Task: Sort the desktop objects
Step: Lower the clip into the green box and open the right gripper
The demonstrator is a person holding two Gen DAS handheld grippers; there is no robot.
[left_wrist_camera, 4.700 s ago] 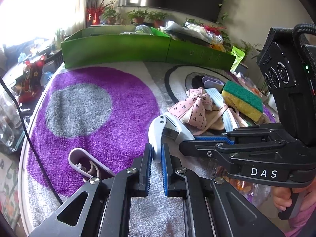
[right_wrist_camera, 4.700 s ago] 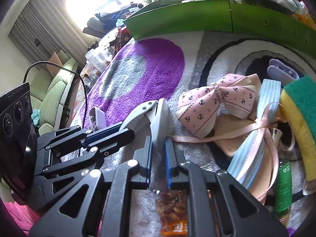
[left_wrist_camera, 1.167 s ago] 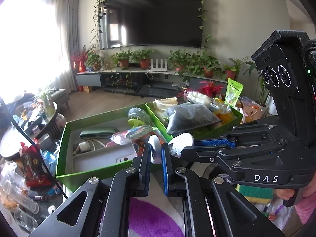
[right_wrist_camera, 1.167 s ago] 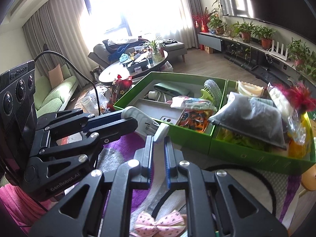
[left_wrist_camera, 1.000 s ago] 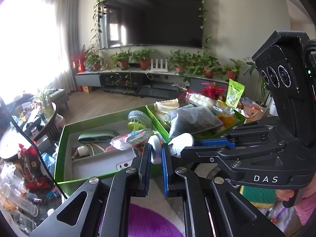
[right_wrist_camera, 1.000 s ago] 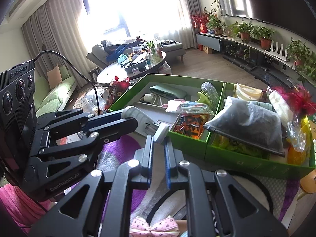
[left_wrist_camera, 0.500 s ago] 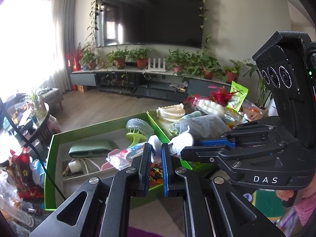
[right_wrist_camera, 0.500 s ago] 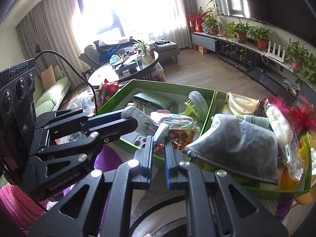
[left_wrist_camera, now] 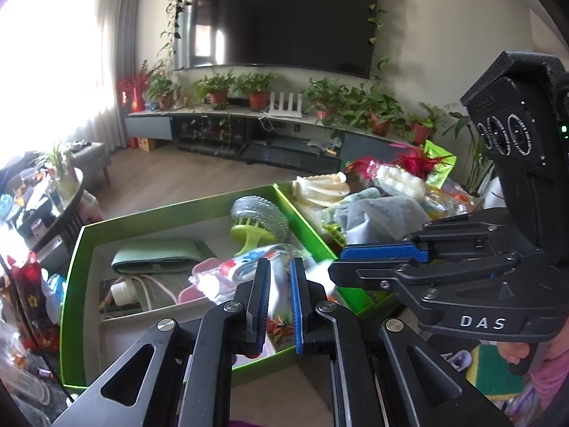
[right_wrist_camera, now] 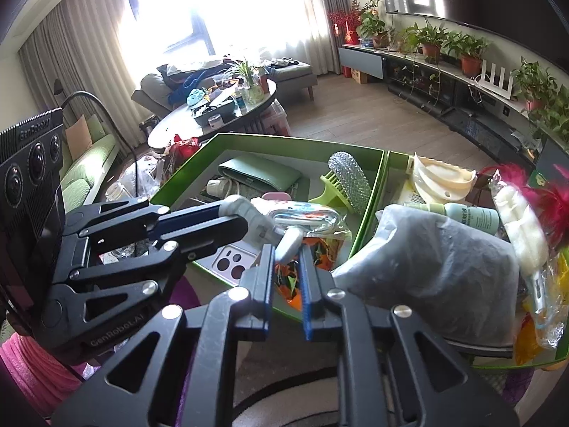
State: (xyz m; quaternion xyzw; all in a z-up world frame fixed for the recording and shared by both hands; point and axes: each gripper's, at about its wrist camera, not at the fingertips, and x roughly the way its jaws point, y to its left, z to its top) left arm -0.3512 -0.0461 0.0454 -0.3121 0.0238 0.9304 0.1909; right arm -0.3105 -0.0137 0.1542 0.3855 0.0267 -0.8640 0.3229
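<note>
A white and grey hinged hand tool hangs over the near edge of the green box. My left gripper is shut on one handle, which shows as a white blur between its blue pads. In the right wrist view the left gripper comes in from the left and grips the grey handle. My right gripper has jaws that are opening, and the tool's other white handle tip sits loosely between them. In the left wrist view the right gripper reaches in from the right.
The left compartment holds a green wallet, a glittery green brush, a phone and a clear packet. The right compartment is heaped, with a grey bag on top. A sponge lies on the rug.
Both grippers carried the tool forward and slightly down, so the green box now lies right under the fingertips. The right jaws have parted a little, and the tool now blurs.
</note>
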